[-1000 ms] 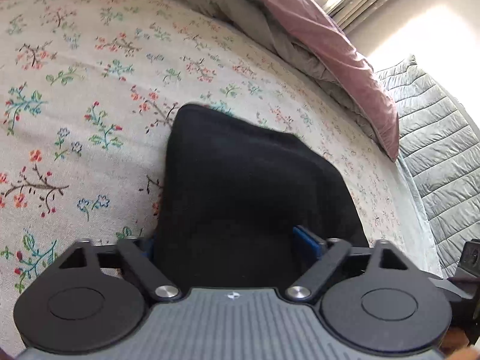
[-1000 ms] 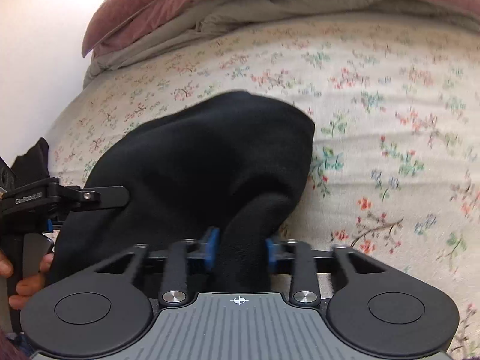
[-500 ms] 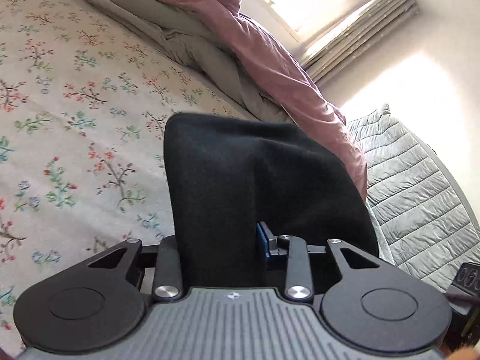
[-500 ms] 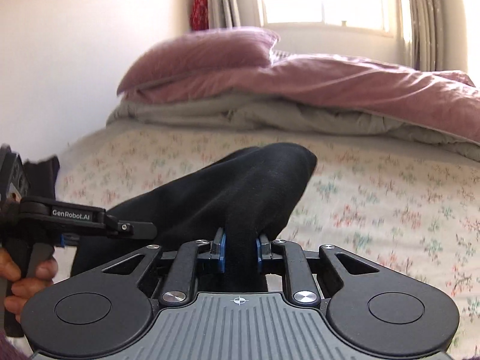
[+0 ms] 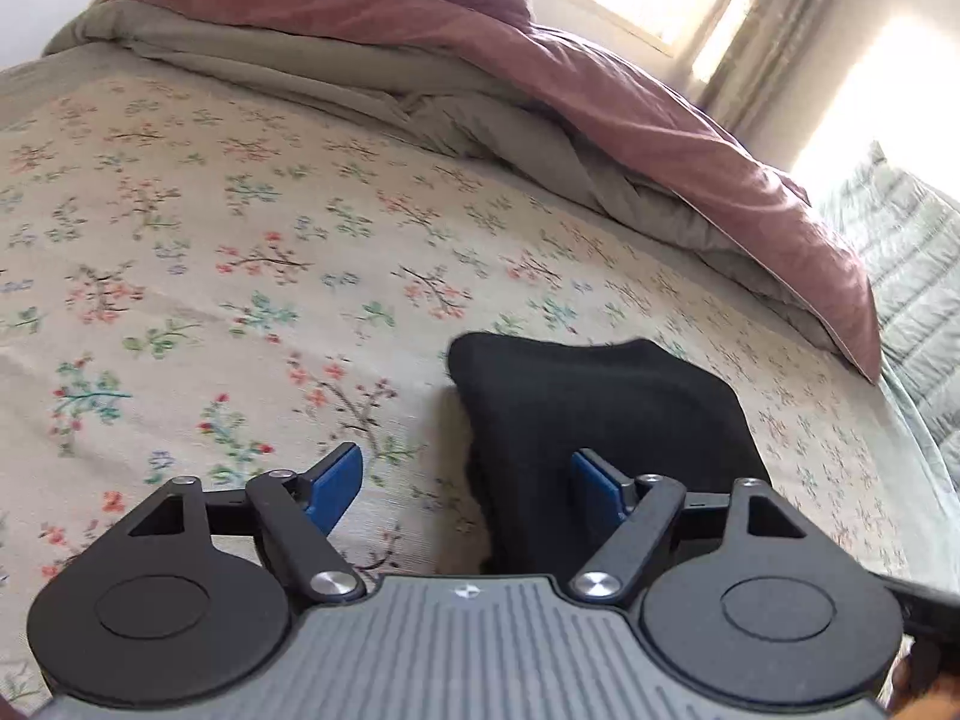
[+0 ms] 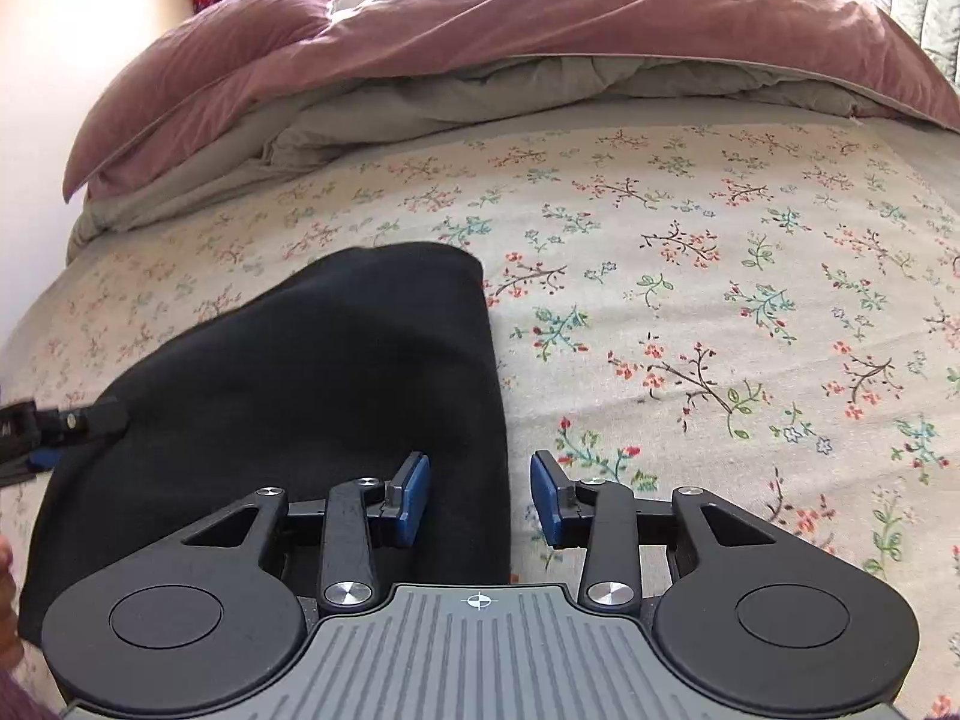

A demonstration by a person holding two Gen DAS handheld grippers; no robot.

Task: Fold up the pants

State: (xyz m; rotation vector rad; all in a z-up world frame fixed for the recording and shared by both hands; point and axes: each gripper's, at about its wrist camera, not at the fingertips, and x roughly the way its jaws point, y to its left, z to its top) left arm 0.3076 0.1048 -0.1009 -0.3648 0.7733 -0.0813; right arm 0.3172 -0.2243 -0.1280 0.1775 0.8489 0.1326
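Both my grippers are opening: the left gripper point(image 5: 465, 486) and right gripper point(image 6: 480, 498) each straddle an edge of the black pants point(image 6: 288, 396) unpinched. Folded, soft and light, the pants lie on the floral sheet point(image 6: 690, 312). I'd pinch corners; open room lies toward the duvet point(image 6: 510, 36).

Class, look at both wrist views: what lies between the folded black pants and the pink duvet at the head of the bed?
Only bare floral bedsheet, then the duvet's grey underside; both views show it between it and the pants.
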